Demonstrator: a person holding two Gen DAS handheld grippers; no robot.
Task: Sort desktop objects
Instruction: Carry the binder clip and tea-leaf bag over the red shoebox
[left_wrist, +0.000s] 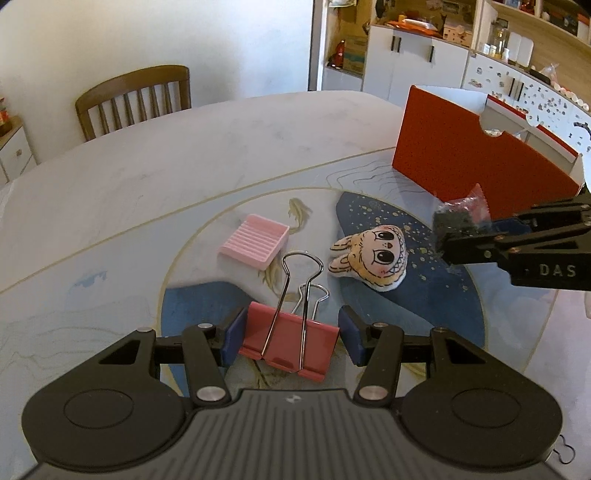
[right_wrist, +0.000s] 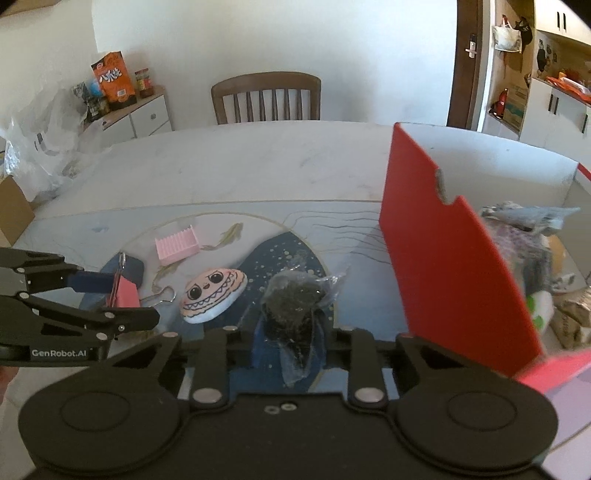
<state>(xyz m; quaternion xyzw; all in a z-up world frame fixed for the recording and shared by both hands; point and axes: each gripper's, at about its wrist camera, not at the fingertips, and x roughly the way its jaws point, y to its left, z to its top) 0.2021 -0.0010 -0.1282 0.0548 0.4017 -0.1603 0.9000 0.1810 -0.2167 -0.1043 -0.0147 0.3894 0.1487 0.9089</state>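
My left gripper (left_wrist: 290, 338) is around a pink binder clip (left_wrist: 290, 345) with wire handles; its blue pads sit at both sides of the clip, touching or nearly so. My right gripper (right_wrist: 290, 345) is shut on a dark packet in clear wrap (right_wrist: 291, 302), held above the table just left of the red box (right_wrist: 443, 254). It shows in the left wrist view (left_wrist: 461, 218) too. A plush monster face (left_wrist: 373, 258) lies on the mat between the grippers. A pink ridged tray (left_wrist: 255, 240) lies further back.
The red open box (left_wrist: 476, 158) stands at the right and holds several wrapped items (right_wrist: 532, 236). A wooden chair (right_wrist: 266, 98) stands at the table's far side. A cabinet with snack bags (right_wrist: 114, 81) is at the back left.
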